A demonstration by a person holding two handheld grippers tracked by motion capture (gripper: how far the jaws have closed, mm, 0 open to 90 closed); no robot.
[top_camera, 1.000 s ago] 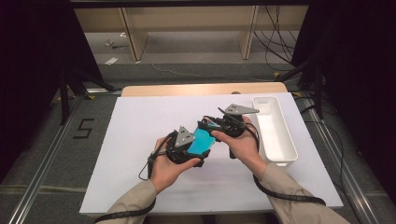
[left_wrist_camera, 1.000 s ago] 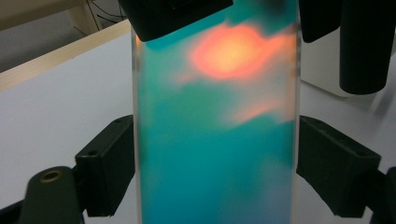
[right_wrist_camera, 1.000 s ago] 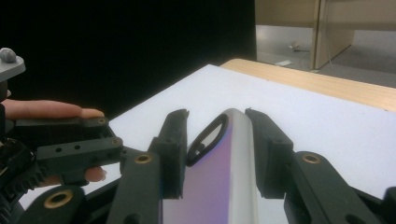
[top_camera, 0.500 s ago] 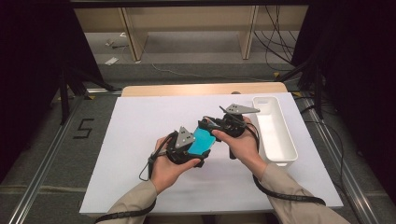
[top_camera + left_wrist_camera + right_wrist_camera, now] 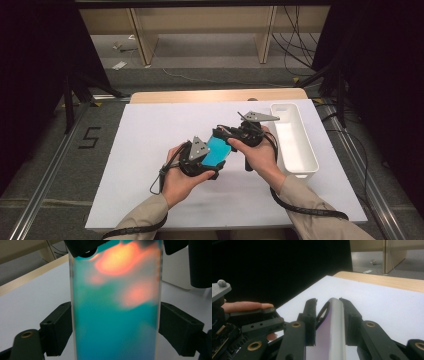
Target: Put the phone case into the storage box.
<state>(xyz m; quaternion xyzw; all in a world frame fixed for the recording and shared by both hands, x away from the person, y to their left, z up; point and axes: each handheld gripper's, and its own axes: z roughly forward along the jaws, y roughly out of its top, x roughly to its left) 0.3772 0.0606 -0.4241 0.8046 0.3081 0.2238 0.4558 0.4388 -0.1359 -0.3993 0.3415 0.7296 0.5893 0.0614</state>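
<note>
A phone (image 5: 217,151) with a teal screen is held above the white mat between both hands. My left gripper (image 5: 209,159) is shut across its width; in the left gripper view the black jaws press on both long sides of the phone (image 5: 116,310). My right gripper (image 5: 229,138) comes from the right onto the phone's far end. In the right gripper view its jaws have just been closing on the thin edge of the phone (image 5: 334,322), one on the face and one on the pale purple back, where a ring (image 5: 322,312) sits.
A long white tray (image 5: 310,155) stands at the right edge of the white mat (image 5: 150,135). A wooden table edge (image 5: 200,96) runs behind it. Cables trail from both grippers toward the person's sleeves.
</note>
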